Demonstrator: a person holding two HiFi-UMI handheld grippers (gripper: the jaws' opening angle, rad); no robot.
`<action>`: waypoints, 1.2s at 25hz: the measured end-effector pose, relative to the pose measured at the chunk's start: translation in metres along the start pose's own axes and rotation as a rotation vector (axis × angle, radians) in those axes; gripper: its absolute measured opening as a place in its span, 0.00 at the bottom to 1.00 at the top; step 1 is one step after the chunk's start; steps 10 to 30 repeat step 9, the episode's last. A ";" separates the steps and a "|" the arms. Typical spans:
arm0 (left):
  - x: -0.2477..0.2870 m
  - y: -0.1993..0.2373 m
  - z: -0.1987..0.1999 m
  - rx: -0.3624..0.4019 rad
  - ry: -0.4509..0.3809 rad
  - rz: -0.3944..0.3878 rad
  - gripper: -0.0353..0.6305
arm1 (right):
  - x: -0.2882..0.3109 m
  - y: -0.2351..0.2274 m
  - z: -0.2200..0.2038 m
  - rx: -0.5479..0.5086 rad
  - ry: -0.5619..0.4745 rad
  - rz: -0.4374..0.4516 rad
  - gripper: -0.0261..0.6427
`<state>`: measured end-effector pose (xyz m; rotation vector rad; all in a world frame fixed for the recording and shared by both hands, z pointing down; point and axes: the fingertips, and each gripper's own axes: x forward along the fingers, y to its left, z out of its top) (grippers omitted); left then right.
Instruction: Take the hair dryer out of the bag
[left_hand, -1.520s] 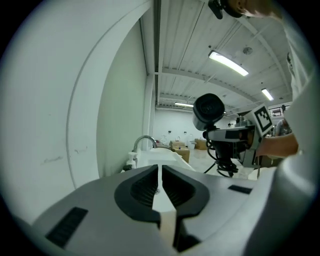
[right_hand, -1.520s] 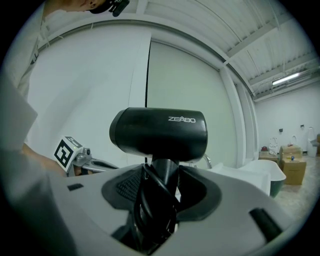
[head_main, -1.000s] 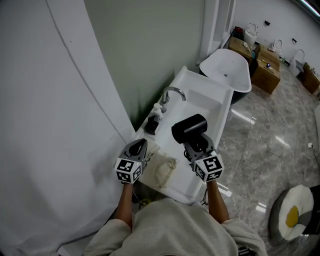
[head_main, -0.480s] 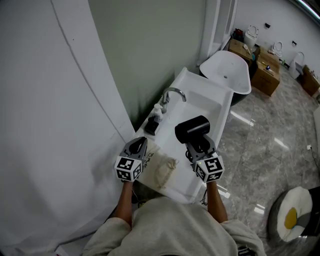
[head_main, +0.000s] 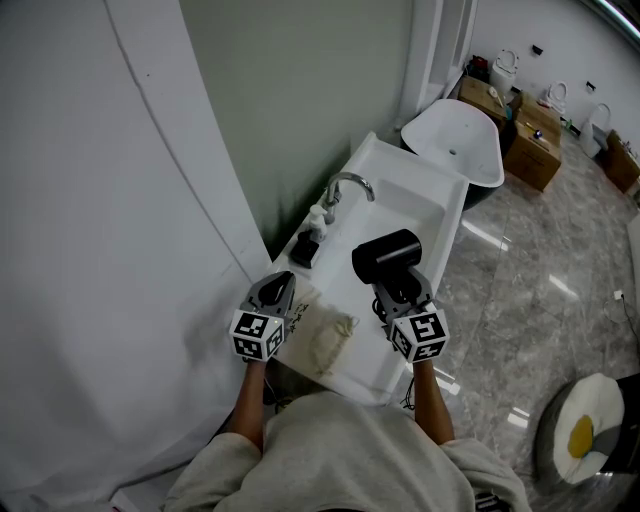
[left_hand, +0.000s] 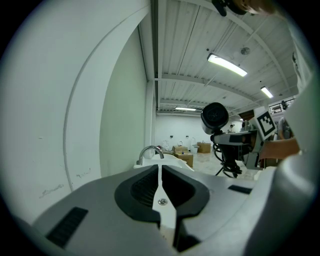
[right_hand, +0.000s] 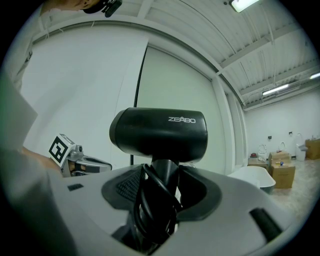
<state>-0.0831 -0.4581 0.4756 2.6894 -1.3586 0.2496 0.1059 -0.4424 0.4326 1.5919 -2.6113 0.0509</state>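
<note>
Black hair dryer (head_main: 385, 255), clamped in our right gripper (head_main: 396, 286), has barely moved; our left gripper (head_main: 279, 287) stays closed beside the limp bag (head_main: 328, 338), so removal looks done.

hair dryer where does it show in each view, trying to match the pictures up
Head view: hair dryer at centre, over the white sink, held by the right gripper.
Left gripper view: hair dryer right of centre and above, seen end-on.
Right gripper view: hair dryer dead centre, its handle between the fingers.
Shared landmark: the pale green wall, in all three views.
</note>
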 end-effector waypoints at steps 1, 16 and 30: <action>0.000 0.000 0.001 0.001 0.000 0.000 0.09 | 0.000 0.000 0.001 0.000 -0.002 0.001 0.33; -0.003 0.001 0.000 0.005 0.003 -0.003 0.09 | -0.001 0.005 -0.002 0.001 -0.003 -0.001 0.33; -0.003 0.001 0.000 0.005 0.003 -0.003 0.09 | -0.001 0.005 -0.002 0.001 -0.003 -0.001 0.33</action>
